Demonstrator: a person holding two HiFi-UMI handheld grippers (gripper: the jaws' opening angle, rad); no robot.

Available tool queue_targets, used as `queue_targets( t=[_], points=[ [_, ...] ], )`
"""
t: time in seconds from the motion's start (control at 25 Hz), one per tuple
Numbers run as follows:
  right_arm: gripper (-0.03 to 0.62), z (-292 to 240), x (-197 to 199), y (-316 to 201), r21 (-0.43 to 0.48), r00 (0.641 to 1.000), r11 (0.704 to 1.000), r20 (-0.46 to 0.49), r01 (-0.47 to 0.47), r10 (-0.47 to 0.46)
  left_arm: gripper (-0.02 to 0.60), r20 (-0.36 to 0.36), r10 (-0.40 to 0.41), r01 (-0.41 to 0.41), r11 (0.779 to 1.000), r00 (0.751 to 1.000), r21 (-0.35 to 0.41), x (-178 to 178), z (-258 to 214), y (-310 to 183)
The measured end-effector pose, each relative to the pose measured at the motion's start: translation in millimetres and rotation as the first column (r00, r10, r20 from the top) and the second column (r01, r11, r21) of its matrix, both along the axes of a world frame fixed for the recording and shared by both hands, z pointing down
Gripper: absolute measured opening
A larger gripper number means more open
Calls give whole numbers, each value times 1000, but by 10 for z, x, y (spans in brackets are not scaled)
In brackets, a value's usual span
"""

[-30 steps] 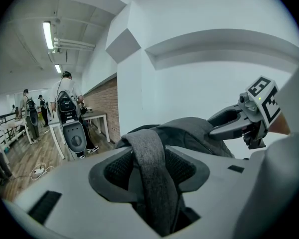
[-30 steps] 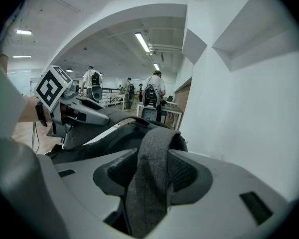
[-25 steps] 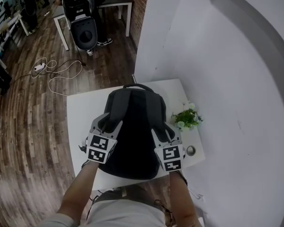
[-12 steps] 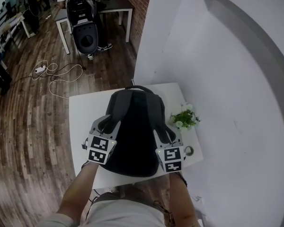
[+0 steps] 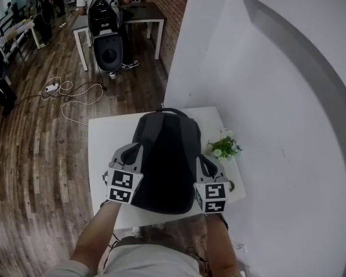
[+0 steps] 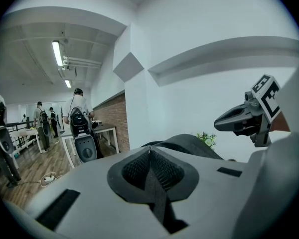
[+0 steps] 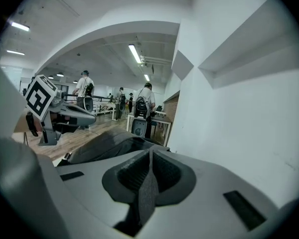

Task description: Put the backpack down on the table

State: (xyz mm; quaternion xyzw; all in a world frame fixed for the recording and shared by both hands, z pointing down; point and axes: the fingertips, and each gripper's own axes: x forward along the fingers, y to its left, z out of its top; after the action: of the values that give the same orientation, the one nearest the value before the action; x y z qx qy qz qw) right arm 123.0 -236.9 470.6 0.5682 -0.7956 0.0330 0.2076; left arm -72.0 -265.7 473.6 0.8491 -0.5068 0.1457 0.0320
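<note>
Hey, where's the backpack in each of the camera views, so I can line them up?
Head view: backpack centre, over the table.
Left gripper view: backpack just beyond the jaws, right of centre.
Right gripper view: backpack beyond the jaws, left of centre.
Shared landmark: brick wall, beyond the backpack in all three.

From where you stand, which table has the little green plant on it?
The near white table, the one under the dark backpack: the plant stands at its right edge. The dark-topped table far back shows no plant.
</note>
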Motion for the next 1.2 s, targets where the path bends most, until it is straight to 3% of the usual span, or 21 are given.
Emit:
queue_targets(
  t=[0.52, 0.92, 1.2],
  points=[
    [48, -775, -198, 294, 141, 992, 989, 103, 52, -67, 18, -118, 32, -15, 989, 992, 149, -19, -870, 408],
    [48, -1290, -173, 624, 245, 983, 968, 152, 60, -100, 18, -193, 63, -12, 966, 979, 258, -177, -1511, 817],
    [48, -1615, -86, 886, 319, 979, 946, 167, 59, -117, 18, -193, 87, -26, 954, 977, 300, -235, -1738, 1037]
  ],
)
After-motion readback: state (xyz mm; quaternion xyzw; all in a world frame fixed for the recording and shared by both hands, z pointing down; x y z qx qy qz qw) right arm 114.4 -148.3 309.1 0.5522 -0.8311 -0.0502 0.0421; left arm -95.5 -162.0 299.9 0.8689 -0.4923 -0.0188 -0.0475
